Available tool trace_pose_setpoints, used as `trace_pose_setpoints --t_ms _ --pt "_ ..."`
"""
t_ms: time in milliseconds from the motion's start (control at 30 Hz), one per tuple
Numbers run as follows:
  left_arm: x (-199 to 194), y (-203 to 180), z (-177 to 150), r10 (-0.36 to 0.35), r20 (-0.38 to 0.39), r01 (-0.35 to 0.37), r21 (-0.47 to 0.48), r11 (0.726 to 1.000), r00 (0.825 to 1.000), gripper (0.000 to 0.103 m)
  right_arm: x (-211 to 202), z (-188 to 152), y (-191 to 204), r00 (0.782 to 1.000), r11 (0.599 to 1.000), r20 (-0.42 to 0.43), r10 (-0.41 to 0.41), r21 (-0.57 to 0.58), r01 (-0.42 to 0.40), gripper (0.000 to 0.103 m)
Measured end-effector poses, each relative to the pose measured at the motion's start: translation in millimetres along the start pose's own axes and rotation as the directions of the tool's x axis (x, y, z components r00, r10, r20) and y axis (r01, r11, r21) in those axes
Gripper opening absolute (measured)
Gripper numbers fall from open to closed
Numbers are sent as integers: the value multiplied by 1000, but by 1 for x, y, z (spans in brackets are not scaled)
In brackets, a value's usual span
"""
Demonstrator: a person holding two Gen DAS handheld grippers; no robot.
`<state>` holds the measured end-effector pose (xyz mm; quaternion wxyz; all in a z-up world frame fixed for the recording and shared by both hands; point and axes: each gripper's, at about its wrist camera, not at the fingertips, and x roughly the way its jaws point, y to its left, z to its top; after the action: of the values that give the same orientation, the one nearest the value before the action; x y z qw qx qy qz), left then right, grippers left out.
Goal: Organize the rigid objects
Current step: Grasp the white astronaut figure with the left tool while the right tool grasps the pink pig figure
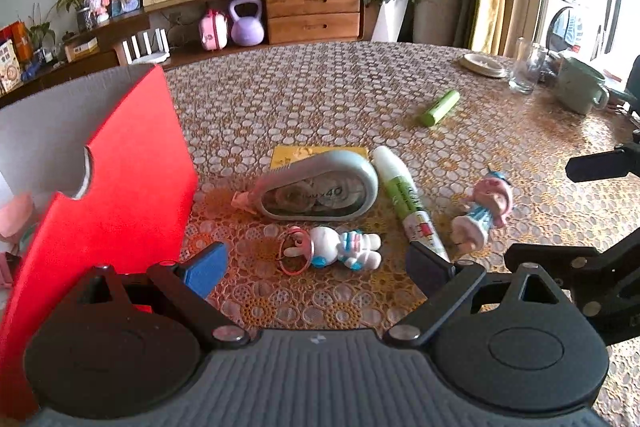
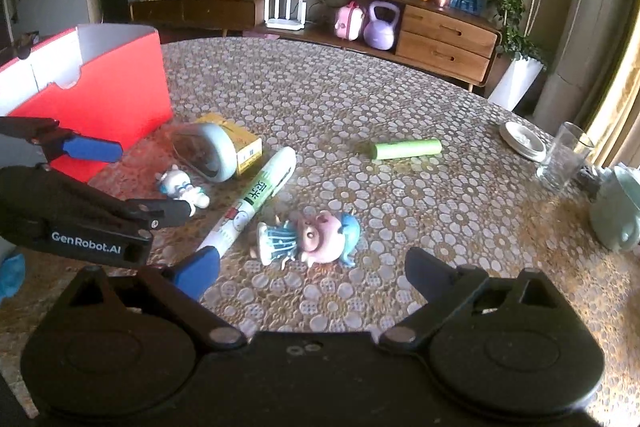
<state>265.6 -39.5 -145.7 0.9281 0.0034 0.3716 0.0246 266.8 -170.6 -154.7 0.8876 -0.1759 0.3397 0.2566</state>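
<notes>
My left gripper (image 1: 316, 267) is open just above a white bunny figurine (image 1: 344, 247) with a pink ring, which lies between its fingers; the figurine also shows in the right wrist view (image 2: 182, 187). My right gripper (image 2: 312, 273) is open and empty just short of a pink pig figurine (image 2: 308, 237), seen too in the left wrist view (image 1: 482, 211). A grey tape dispenser (image 1: 320, 187) rests on a yellow box (image 2: 244, 143). A white-green glue pen (image 1: 408, 199) lies beside it. A green tube (image 2: 408, 148) lies farther off. A red box (image 1: 116, 195) stands at the left.
A glass (image 2: 562, 157), a small plate (image 2: 522, 141) and a pale green mug (image 2: 616, 215) stand at the table's right side. The red box has something pink inside (image 1: 14, 217). A wooden sideboard (image 2: 444, 43) lies beyond the table.
</notes>
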Motion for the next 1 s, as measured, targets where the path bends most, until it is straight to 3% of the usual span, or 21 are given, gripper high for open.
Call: trace_pose_setpoints --t_ms 367,567,767,833,1000 --pt "28 4 -2 -18 -35 18 -1 1000 999 96 28 2 1 999 999 -35 12 -30 -13 92" --pt "31 6 -1 -24 -17 24 2 1000 1000 96 35 2 -2 999 999 -39 30 -26 -31 89" --pt "33 7 -1 -48 -8 48 18 999 999 95 39 1 -7 997 998 -39 65 -5 -65 79" --pt "32 7 -1 -49 -4 49 19 999 999 91 39 1 -6 997 997 -36 70 -9 -70 76" --pt "27 9 0 -55 8 55 14 998 998 65 37 0 -4 998 998 -35 55 3 -55 75"
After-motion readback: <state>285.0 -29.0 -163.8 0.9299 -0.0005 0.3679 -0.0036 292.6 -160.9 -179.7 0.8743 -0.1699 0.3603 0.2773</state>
